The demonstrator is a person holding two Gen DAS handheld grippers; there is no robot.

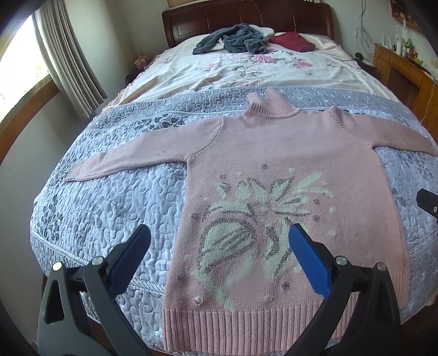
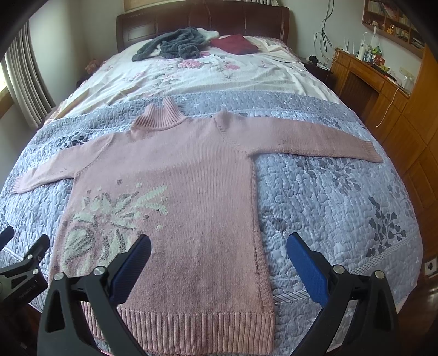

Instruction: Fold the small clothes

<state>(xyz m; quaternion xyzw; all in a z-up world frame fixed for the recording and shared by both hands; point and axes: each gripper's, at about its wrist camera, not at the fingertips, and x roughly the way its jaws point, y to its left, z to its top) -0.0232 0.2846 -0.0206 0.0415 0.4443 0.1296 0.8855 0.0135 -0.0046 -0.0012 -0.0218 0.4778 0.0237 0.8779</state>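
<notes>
Lying flat and face up on the grey quilt (image 1: 109, 208) at the foot of the bed (image 2: 273, 79): pink sweater (image 1: 273, 153), both sleeves spread outward, ribbed hem nearest the cameras. Left claw (image 1: 219, 254) wide open, empty, raised over the sweater's lower left part. Right claw (image 2: 219, 254) wide open, empty, raised over its lower right edge. Grey garment (image 2: 169, 43) and dark red cloth (image 2: 235, 43) near the headboard (image 2: 208, 22), well apart from the sweater.
</notes>
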